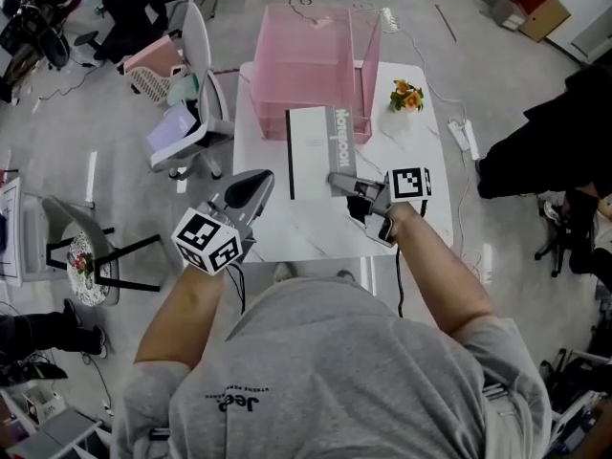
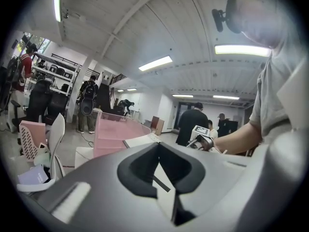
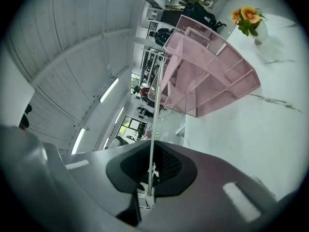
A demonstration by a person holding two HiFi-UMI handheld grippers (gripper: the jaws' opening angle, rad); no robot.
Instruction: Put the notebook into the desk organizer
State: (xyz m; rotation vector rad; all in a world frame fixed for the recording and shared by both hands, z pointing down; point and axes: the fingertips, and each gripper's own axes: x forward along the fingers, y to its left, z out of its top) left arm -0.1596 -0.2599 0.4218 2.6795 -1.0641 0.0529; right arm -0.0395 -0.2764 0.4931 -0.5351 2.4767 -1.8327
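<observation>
The white notebook with a grey spine hangs over the white table, its far end at the front of the pink mesh desk organizer. My right gripper is shut on the notebook's near right corner. In the right gripper view the notebook shows edge-on as a thin strip between the shut jaws of my right gripper, with the organizer beyond. My left gripper hovers by the table's left side, shut and holding nothing. The left gripper view shows my left gripper, the organizer and the notebook.
A small vase of orange flowers stands on the table right of the organizer. White chairs stand close to the table's left side. A power strip lies on the floor to the right. People stand in the background.
</observation>
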